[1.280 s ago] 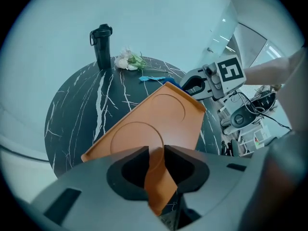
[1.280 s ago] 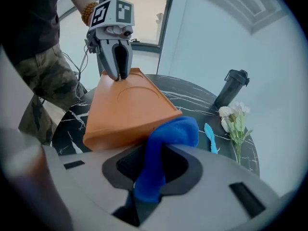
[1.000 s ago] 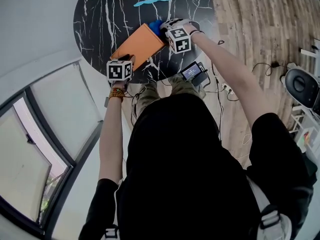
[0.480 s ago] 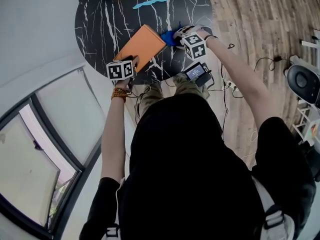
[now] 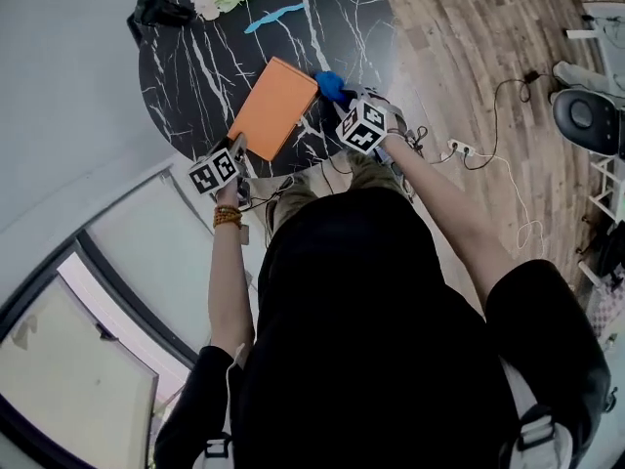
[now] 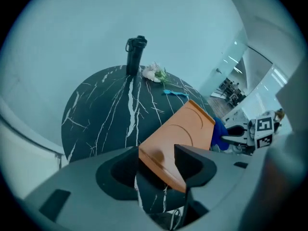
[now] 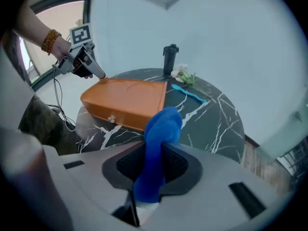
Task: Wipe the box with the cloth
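Orange box [image 5: 273, 108] lies flat on round black marbled table [image 5: 186, 57], upper centre of head view.

Left gripper [image 6: 156, 152]: jaws opening, wide apart. Near corner of box sits between them; pads not clamped on it.

Right gripper [image 7: 156, 146]: jaws closed on blue cloth [image 7: 162, 121]; cloth bunches up past fingertips.

Cloth just beside box's upper right corner in head view; contact with box cannot be determined.

Black bottle [image 6: 135, 57] and white flower [image 6: 155, 72] at far table edge, well apart from box.
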### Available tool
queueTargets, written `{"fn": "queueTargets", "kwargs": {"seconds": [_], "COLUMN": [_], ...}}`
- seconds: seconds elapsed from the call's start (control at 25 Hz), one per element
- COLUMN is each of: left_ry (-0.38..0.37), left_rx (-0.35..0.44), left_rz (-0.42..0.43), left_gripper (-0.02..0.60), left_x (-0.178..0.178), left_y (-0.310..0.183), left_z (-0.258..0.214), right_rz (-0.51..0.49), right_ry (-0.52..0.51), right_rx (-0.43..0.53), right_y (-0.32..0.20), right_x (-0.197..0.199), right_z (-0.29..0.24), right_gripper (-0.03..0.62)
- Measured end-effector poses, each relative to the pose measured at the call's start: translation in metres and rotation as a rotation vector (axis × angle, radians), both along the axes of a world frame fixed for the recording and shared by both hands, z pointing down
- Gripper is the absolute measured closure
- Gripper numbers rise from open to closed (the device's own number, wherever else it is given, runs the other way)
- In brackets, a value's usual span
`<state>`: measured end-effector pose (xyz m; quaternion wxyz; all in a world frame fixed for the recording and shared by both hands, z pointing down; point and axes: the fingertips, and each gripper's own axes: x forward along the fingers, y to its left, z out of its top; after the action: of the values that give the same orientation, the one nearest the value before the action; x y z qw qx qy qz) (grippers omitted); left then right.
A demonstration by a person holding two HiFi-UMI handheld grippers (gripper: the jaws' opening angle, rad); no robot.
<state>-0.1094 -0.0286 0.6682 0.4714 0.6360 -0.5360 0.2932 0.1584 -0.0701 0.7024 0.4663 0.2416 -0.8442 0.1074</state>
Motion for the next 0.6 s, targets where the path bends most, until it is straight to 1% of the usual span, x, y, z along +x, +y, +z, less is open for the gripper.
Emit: {"fn": "queueTargets", "kwargs": {"seconds": [0.04,0.08,0.16,0.2,0.28,0.4,0.44,0.6], "left_ry": [-0.012,-0.026,-0.041,-0.029,0.011,0.066,0.083,0.123], "left_rx": [-0.022,-0.041,-0.066,-0.071,-0.082,-0.094,-0.093,-0.063], "left_rz": [0.059,0.123,0.229,0.260,0.289,0.298,0.295,0.268], "left_gripper": [0.347,0.347,0.341,0.334,0.333,0.328,0.328,0.328], "left_x": [0.001,0.002,0.004,0.006,0.008,0.010,0.010,0.011], "left_y": [0.001,0.004,0.009,0.010,0.011,0.005,0.003,0.010], "left_z": [0.007,0.013,0.023,0.025,0.027,0.029,0.029,0.027], "right_rz": [0.024,0.043,0.069,0.077,0.087,0.094,0.074,-0.077], "right_ry": [0.020,0.039,0.069,0.081,0.107,0.118,0.116,0.121], "right_rx": [-0.023,-0.025,0.004,0.021,0.050,0.083,0.091,0.119], "right_y": [0.007,0.012,0.013,0.013,0.010,0.004,0.004,0.022], "right_x": [-0.005,-0.010,-0.021,-0.027,-0.035,-0.040,-0.042,-0.049], "right_z": [0.011,0.019,0.029,0.031,0.032,0.031,0.029,0.024], "right_gripper": [0.519,0.519,0.519,0.519,0.519,0.519,0.519,0.519]}}
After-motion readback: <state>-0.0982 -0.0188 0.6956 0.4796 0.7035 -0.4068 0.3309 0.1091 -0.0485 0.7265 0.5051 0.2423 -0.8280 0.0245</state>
